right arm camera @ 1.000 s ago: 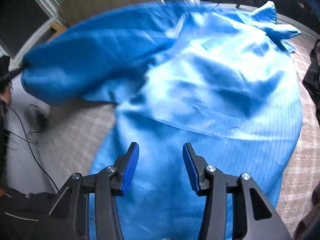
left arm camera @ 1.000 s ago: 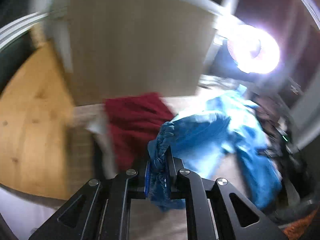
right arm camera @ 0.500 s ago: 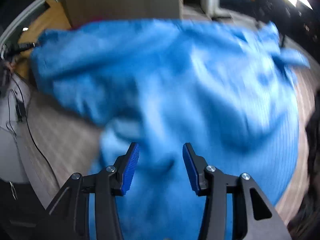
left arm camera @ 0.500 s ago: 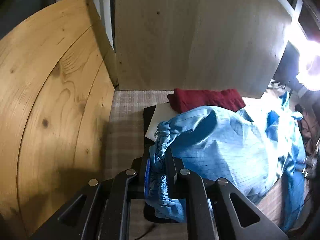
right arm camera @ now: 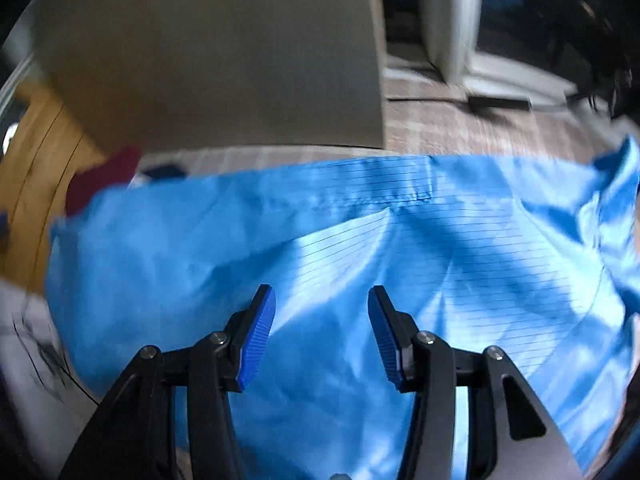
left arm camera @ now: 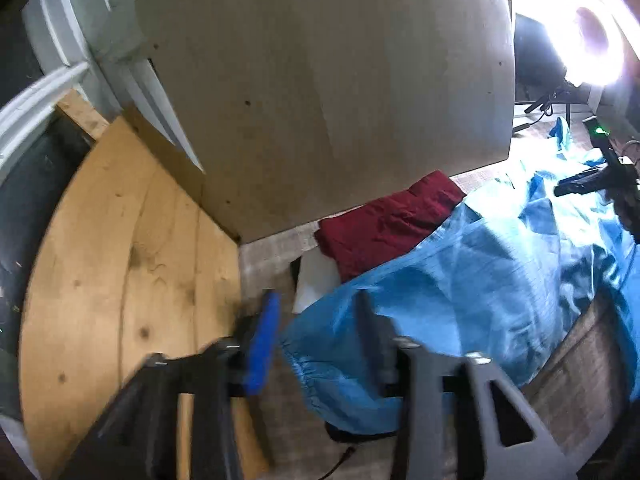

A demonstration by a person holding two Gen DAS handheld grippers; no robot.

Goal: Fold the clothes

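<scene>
A blue striped garment point(left arm camera: 472, 276) lies spread on the checked cloth surface; its elastic cuff point(left arm camera: 308, 368) rests between my left fingers. My left gripper point(left arm camera: 316, 320) is open around the cuff and holds nothing. In the right wrist view the same blue garment point(right arm camera: 360, 264) fills the lower frame. My right gripper point(right arm camera: 322, 320) is open and empty just above it. A folded dark red garment point(left arm camera: 384, 228) lies behind the blue one, also at the left in the right wrist view point(right arm camera: 104, 180).
A large beige board point(left arm camera: 320, 92) stands upright behind the clothes. A round wooden panel point(left arm camera: 120, 264) leans at the left. A white folded piece point(left arm camera: 316, 280) lies by the red garment. A bright lamp point(left arm camera: 588, 52) glares at top right.
My left gripper was shut on the blue cuff; it has opened and let it go. The blue garment has dropped flat. My right gripper stayed open above it.
</scene>
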